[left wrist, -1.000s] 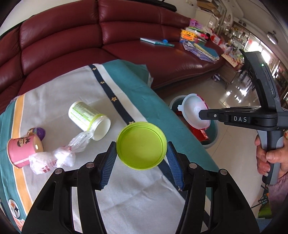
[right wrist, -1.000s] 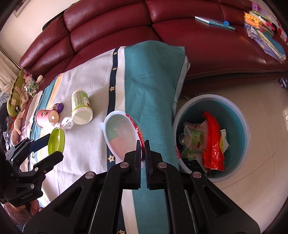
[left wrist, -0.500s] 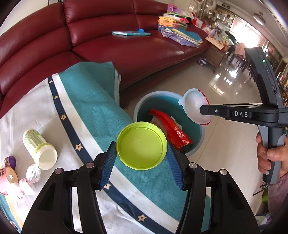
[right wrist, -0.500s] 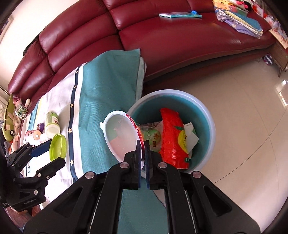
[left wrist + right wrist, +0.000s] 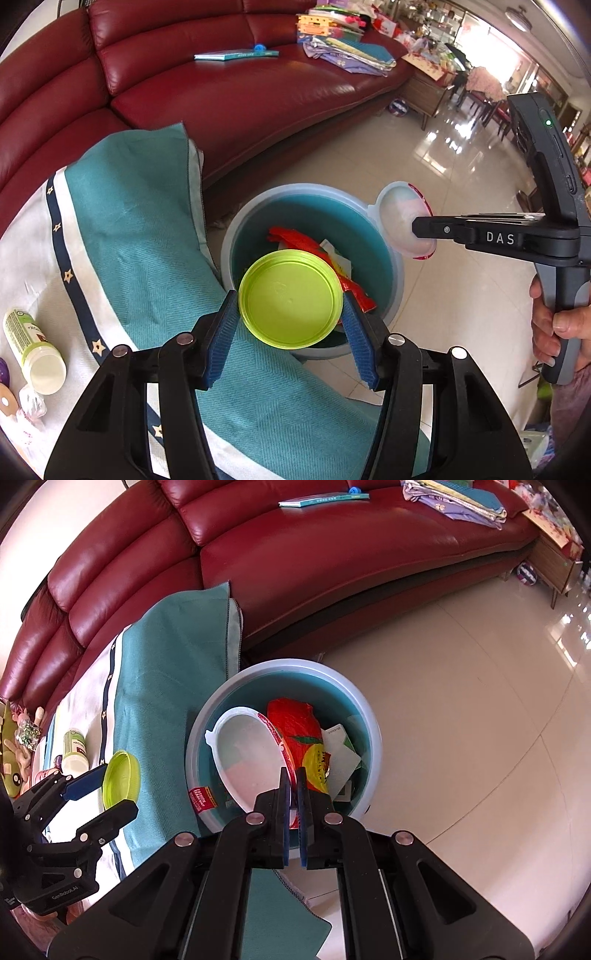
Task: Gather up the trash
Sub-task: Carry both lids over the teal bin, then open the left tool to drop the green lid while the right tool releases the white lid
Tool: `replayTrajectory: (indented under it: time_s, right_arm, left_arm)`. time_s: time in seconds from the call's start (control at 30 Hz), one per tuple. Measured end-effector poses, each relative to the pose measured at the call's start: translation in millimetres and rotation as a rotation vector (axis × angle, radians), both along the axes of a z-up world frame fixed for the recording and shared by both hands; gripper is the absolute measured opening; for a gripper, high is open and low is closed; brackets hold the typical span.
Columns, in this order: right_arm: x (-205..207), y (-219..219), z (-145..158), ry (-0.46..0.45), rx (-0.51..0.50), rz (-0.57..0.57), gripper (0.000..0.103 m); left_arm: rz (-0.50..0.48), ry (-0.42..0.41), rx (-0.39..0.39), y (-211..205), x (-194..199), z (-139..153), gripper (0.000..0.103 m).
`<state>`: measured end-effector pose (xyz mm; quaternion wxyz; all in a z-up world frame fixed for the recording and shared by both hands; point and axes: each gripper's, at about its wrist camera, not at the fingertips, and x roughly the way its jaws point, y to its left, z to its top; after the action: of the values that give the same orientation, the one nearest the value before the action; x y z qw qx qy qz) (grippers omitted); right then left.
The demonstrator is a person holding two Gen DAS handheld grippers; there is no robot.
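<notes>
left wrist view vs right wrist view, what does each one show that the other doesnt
Only the left wrist view shows the person's hand on the right gripper's handle, and that gripper from the side.

Only the right wrist view shows the stuffed toys at the far left, and the left gripper from outside.

Both show the green lid clamped in the left gripper, the clear lid pinched by its red-trimmed rim in the right gripper, the blue bin holding a red wrapper, the teal cloth and the red sofa.
</notes>
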<state>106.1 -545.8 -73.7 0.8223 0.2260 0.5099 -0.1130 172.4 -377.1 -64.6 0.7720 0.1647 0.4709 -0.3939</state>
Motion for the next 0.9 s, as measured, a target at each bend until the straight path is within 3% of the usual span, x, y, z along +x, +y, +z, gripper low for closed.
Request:
replayTrajectory:
  time_s: [0.3, 0.37, 0.47, 0.5, 0.9]
  right_arm:
    - [7, -14, -11, 0.03, 0.001, -0.018, 0.004]
    - [9, -16, -13, 0.036, 0.001, -0.018, 0.004]
    - [12, -15, -13, 0.043, -0.004, -0.014, 0.004]
    - [13, -15, -13, 0.045, -0.006, -0.012, 0.004]
    - [26, -6, -18, 0.067, -0.015, 0.004, 0.005]
  left_arm:
    - [-0.016, 0.032, 0.024, -32, 8, -25, 0.059]
    - [0.0, 0.02, 0.047, -35, 9, -28, 0.069]
    - [0.031, -0.036, 0.068, -33, 10, -29, 0.093]
    - [0.04, -0.041, 0.064, -30, 10, -28, 0.095]
    - [0.134, 0.03, 0.019, 11, 24, -23, 0.099]
